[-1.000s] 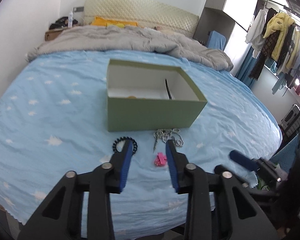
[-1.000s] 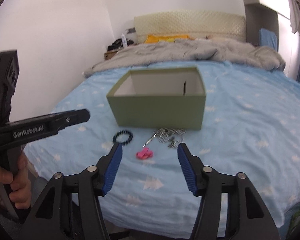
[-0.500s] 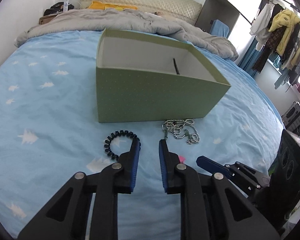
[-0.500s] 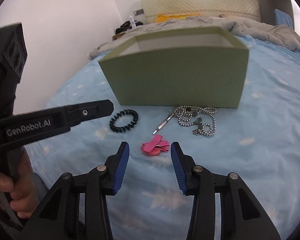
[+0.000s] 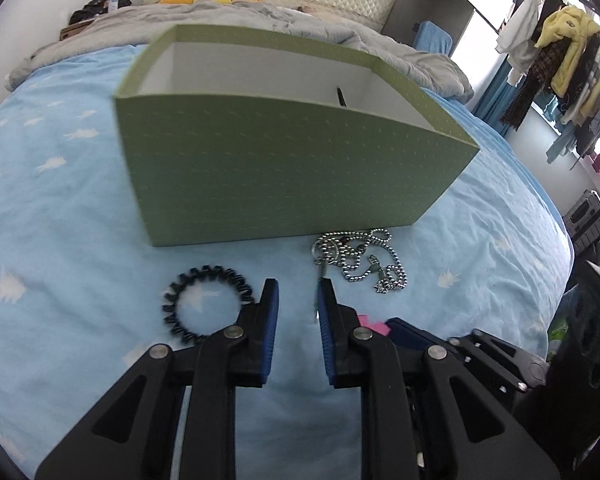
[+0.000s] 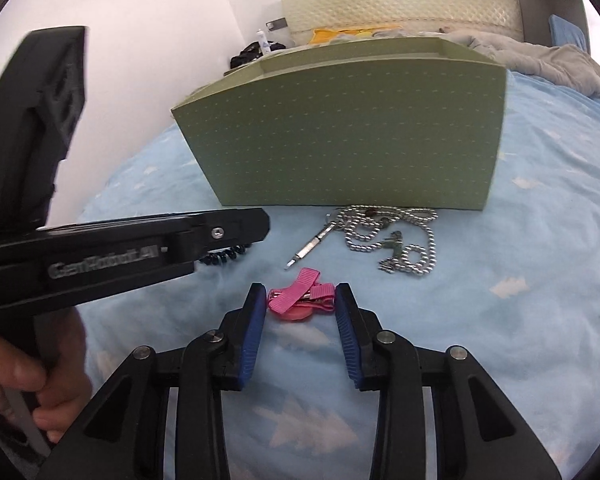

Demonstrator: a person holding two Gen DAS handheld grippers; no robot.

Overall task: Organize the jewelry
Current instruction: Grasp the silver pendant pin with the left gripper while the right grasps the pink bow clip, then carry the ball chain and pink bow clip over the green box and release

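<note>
Just between the tips of the right gripper, the pink hair clip lay on the blue bedsheet, its long axis running across the gap from one pad to the other. The jaws were closing around it, though the pads did not yet seem to press it. Beyond the tips lay the bead chain with a small metal tool, just before the green box. The left gripper stood with its jaws narrowed and empty; the black coil hair tie lay just left of its left jaw. So the right hand was plainly nearer the clip, and a lengthwise pinch looked likely to buckle it.
</note>
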